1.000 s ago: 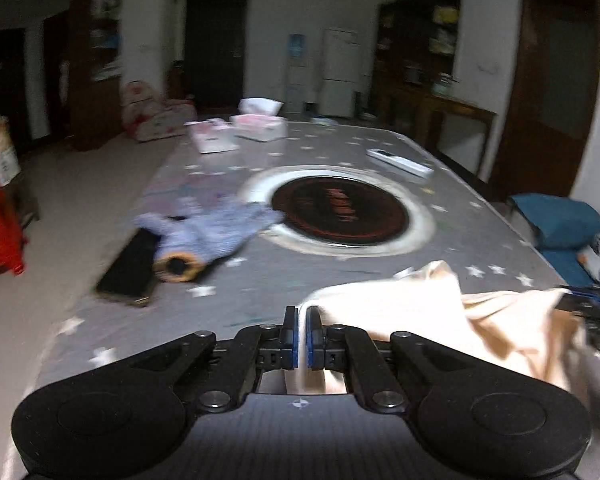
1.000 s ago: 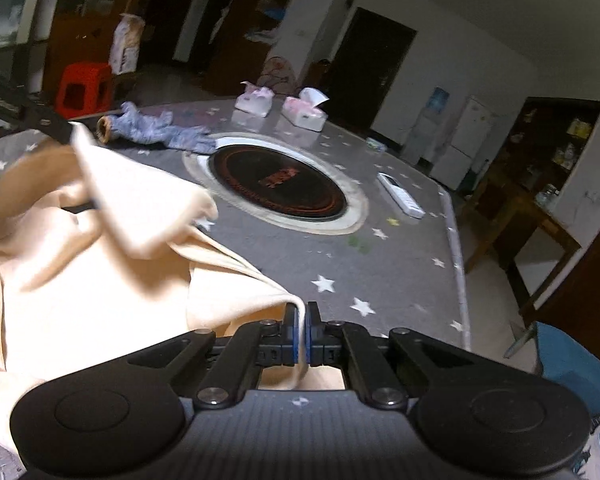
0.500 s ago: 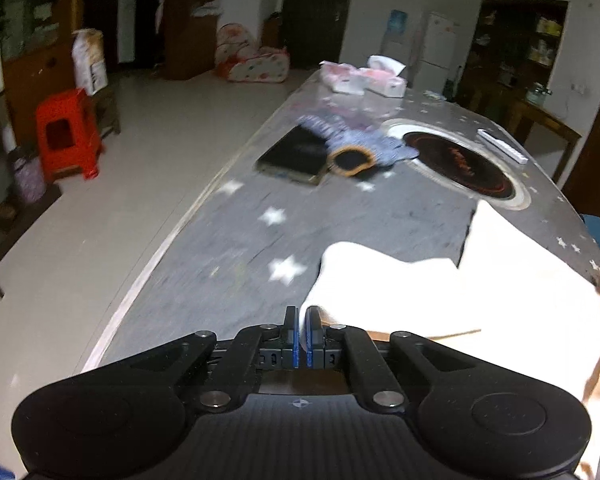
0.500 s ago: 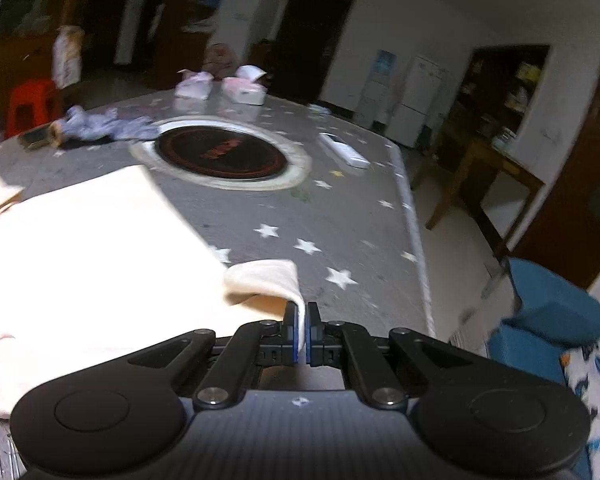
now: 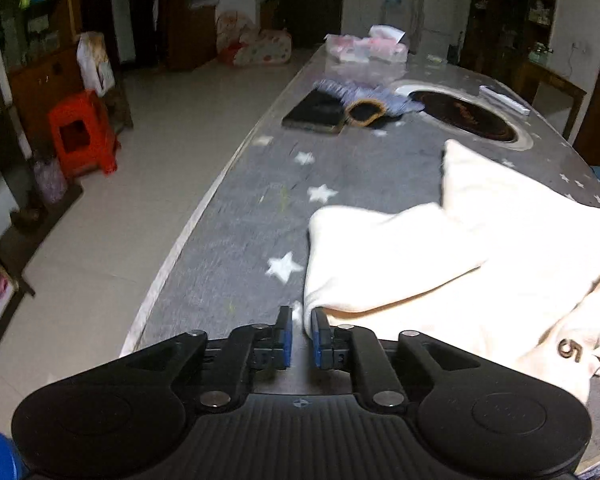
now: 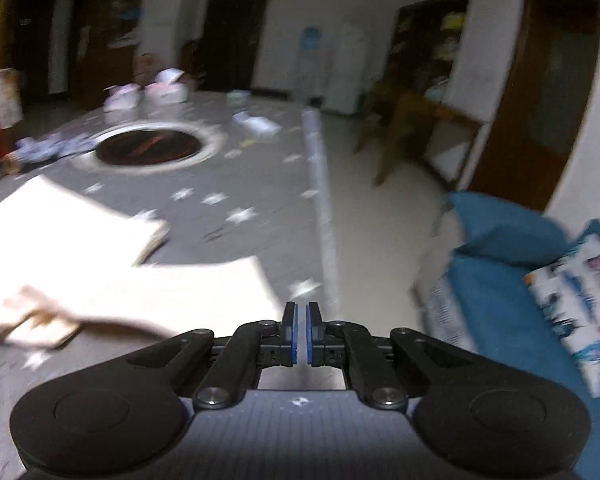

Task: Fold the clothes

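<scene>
Left gripper (image 5: 300, 334): jaws opening, a narrow gap between the blue pads; nothing pressed between them, and the garment's corner lies just beside the right-hand pad.
Right gripper (image 6: 300, 334): blue pads almost together with only a sliver of gap, nothing between them; it points past the table's right edge.
Cream garment (image 5: 460, 256): spread on the near end of the table, its sleeve ends reaching toward the left and right edges; a dark "5" shows on a rumpled fold at its near right.
Table (image 5: 240, 216): grey cover with white stars.
Round inset burner (image 5: 464, 118): at the table's middle, beyond the garment.
Dark phone (image 5: 316, 112): near the left edge, well beyond the garment.
Blue-grey glove (image 5: 368, 100): touching the phone's right side.
Tissue packs (image 5: 364, 46): at the far end.
Red stool (image 5: 82, 134): on the floor, left of the table.
</scene>
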`<act>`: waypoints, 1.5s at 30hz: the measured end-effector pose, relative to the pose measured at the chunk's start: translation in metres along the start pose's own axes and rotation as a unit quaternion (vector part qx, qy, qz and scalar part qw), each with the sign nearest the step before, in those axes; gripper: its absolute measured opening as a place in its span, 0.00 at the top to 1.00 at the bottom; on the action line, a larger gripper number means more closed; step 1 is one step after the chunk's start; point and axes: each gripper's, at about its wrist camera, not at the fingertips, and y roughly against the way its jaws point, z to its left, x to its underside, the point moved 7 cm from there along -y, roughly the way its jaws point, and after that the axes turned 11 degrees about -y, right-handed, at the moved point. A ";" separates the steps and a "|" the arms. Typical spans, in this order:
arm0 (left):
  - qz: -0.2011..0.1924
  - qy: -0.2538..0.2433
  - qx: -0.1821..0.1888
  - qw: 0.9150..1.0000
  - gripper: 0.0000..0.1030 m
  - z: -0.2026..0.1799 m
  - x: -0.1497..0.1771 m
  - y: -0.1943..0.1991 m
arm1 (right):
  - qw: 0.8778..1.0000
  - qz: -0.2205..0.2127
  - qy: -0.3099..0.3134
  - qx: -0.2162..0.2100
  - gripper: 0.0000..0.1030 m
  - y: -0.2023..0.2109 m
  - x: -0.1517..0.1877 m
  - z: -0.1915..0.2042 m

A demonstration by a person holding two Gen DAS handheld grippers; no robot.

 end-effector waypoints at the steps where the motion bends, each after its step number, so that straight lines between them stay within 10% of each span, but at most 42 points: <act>1: -0.012 -0.010 0.003 1.000 0.83 -0.005 -0.004 0.006 | 1.000 0.005 0.003 -0.012 0.94 0.001 0.003 0.004; 7: -0.098 -0.106 0.094 0.985 0.64 -0.072 -0.026 0.046 | 0.999 0.022 -0.013 -0.042 0.82 -0.018 0.006 0.016; 13: -0.124 -0.234 0.240 0.934 0.64 -0.179 -0.017 0.059 | 0.997 0.041 -0.047 -0.041 0.69 -0.054 0.002 0.011; 18: -0.115 -0.307 0.252 0.911 0.56 -0.226 -0.007 0.048 | 0.996 0.057 -0.052 -0.040 0.63 -0.075 0.005 0.014; 25: -0.089 -0.349 0.216 0.908 0.58 -0.235 0.005 0.031 | 0.996 0.061 -0.043 -0.039 0.68 -0.083 0.007 0.019; 28: -0.083 -0.344 0.211 0.911 0.77 -0.232 0.007 0.024 | 0.996 0.062 -0.041 -0.048 0.81 -0.082 0.007 0.021; 34: -0.079 -0.293 0.280 0.911 0.92 -0.223 -0.007 0.035 | 0.998 0.043 -0.034 -0.036 0.93 -0.073 0.004 0.022; 45: -0.107 -0.296 0.455 0.833 0.92 -0.239 0.002 0.094 | 0.996 -0.040 0.026 0.071 0.93 0.003 -0.021 -0.026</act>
